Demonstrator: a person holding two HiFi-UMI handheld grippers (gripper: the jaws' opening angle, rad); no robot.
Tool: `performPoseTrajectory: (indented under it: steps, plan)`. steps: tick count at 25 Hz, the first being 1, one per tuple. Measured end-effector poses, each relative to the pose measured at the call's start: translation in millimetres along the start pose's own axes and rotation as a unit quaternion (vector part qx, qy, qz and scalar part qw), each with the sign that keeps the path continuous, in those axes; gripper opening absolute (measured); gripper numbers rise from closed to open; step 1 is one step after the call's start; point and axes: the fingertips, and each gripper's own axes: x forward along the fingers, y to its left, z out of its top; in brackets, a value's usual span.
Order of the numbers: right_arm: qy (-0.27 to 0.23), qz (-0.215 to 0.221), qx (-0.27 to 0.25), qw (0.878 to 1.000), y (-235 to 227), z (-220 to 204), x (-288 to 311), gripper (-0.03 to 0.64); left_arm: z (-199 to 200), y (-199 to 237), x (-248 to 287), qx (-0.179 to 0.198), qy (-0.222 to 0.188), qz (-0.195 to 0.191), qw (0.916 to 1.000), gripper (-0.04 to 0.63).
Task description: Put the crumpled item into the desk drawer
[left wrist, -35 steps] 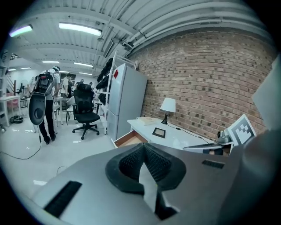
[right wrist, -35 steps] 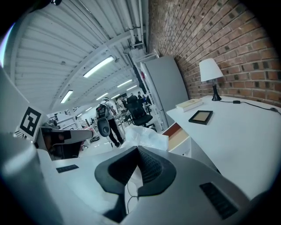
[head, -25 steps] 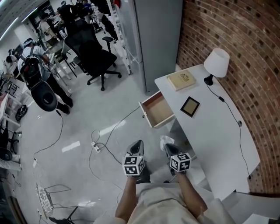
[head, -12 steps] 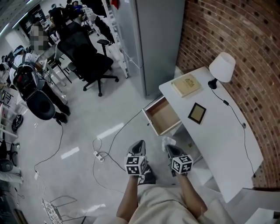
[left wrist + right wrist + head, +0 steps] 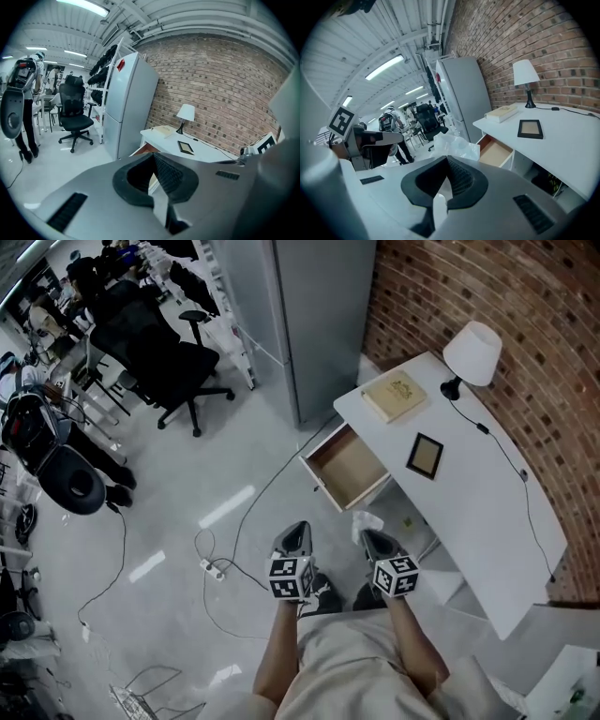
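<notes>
The right gripper point(image 5: 446, 161) is pinching the crumpled item point(image 5: 454, 146), a wad of thin white plastic. Its jaws are pressing together on the wad's near edge, and most of the plastic is bulging out just beyond the jaw tips. In the head view the crumpled item point(image 5: 366, 521) is sticking out ahead of the right gripper point(image 5: 369, 536), hanging in the air above the floor point(image 5: 187, 484). It is close to the front corner of the drawer point(image 5: 349, 468) but outside it.

The drawer is standing pulled out from the white desk point(image 5: 469, 512), showing a light wooden inside. In the right gripper view the drawer point(image 5: 497, 151) is lying to the right of the wad and farther off.

The left gripper point(image 5: 296, 531) is hovering beside the right one, well apart from the plastic. In its own view the left gripper point(image 5: 152, 158) is showing its jaws closed against each other.

On the desk a lamp point(image 5: 472, 352), a book point(image 5: 397, 397) and a picture frame point(image 5: 425, 456) are resting in a line along the brick wall point(image 5: 506, 287). A tall grey cabinet point(image 5: 300, 315) is standing just past the desk's far end, and an office chair point(image 5: 159, 362) is sitting farther out on the floor.
</notes>
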Motion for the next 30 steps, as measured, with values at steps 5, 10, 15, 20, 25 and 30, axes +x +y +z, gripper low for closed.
performPoseTrajectory:
  steps: [5, 10, 15, 20, 25, 30]
  plan:
    - [-0.01, -0.034, 0.014, 0.999, -16, -1, -2, 0.026, -10, 7, 3, 0.004, 0.018, -0.017, 0.9997, 0.015]
    - [-0.012, -0.051, 0.025, 0.998, -31, 0, -5, 0.026, -10, 4, 13, 0.008, 0.025, -0.024, 0.9994, 0.015]
    - [-0.009, -0.051, 0.021, 0.998, -43, 4, 4, 0.026, -13, -1, 28, 0.013, 0.032, -0.03, 0.9989, 0.015]
    - [-0.001, -0.044, 0.004, 0.999, -48, 22, 24, 0.026, 5, 3, 47, 0.02, 0.031, -0.029, 0.9989, 0.015]
    - [0.014, -0.032, -0.019, 0.999, -60, 39, 46, 0.026, 15, 1, 76, 0.022, 0.037, -0.026, 0.9987, 0.015]
    - [0.03, -0.021, -0.032, 0.999, -79, 54, 71, 0.026, 21, 0, 107, 0.023, 0.049, -0.021, 0.9983, 0.015]
